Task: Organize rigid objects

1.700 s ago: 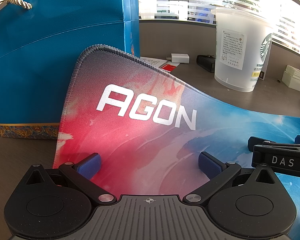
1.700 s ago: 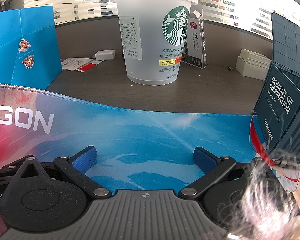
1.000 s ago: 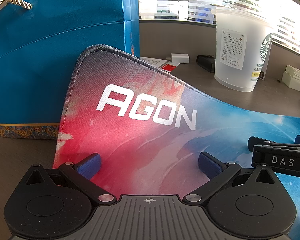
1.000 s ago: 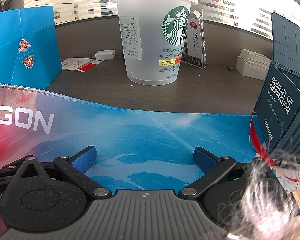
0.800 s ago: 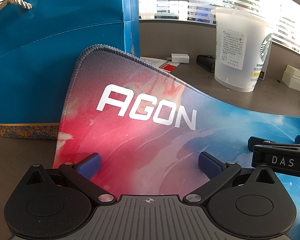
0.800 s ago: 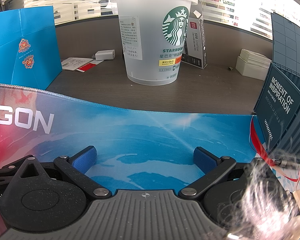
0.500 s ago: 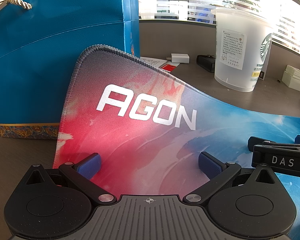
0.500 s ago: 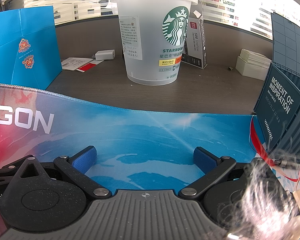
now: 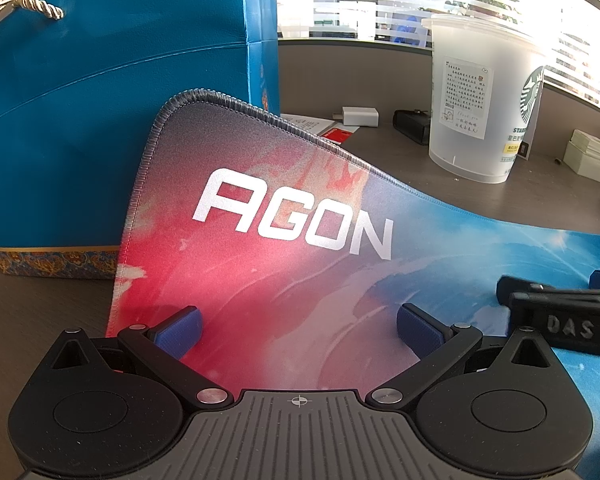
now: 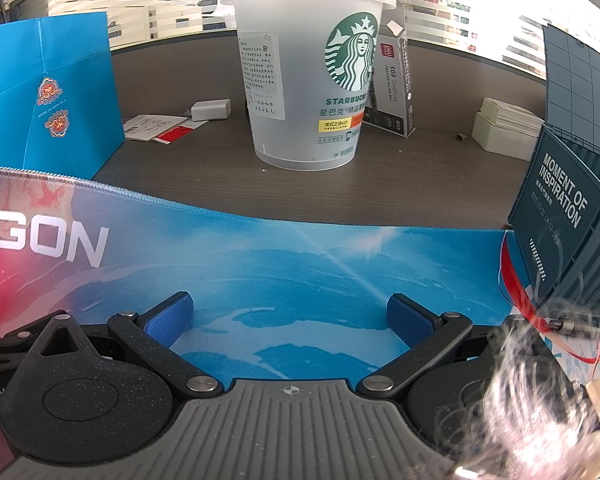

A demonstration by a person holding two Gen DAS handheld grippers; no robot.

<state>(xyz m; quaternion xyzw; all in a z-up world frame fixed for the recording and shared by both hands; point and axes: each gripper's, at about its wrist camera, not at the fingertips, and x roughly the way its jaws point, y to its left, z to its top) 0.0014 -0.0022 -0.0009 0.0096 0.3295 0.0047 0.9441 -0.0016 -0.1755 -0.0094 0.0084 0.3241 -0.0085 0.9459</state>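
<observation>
I am holding my left gripper (image 9: 298, 330) low over the mouse mat (image 9: 284, 280), its jaws spread wide with nothing between them; the ribbed blue pads (image 9: 180, 330) are hovering just above the woven cloth, and I cannot tell whether they are touching it. The mat is soft fabric with a stitched grey edge, red and pink under this gripper and fading to blue toward 3 o'clock, with white AGON lettering at 12 o'clock. Its corner at 11 o'clock is curling up against a glossy blue paper gift bag (image 9: 100, 100), which is carrying a twisted cord handle and a patterned gold band along its base. At 1 o'clock a frosted plastic Starbucks cup (image 9: 472, 108) is standing upright on the dark wood-grain desk (image 9: 380, 148), well apart from the mat. At 3 o'clock the black frame of my right gripper is showing.

My right gripper (image 10: 290, 318) is also standing wide and empty over the blue part of the mat. Its view is showing the cup at 12 o'clock, with the green logo facing me and a slim pen carton (image 10: 396, 80) leaning behind it. Only this view is showing the ridged slate-blue box (image 10: 572, 208) at 3 o'clock, printed MOMENT OF INSPIRATION, resting on the mat's right end.
</observation>
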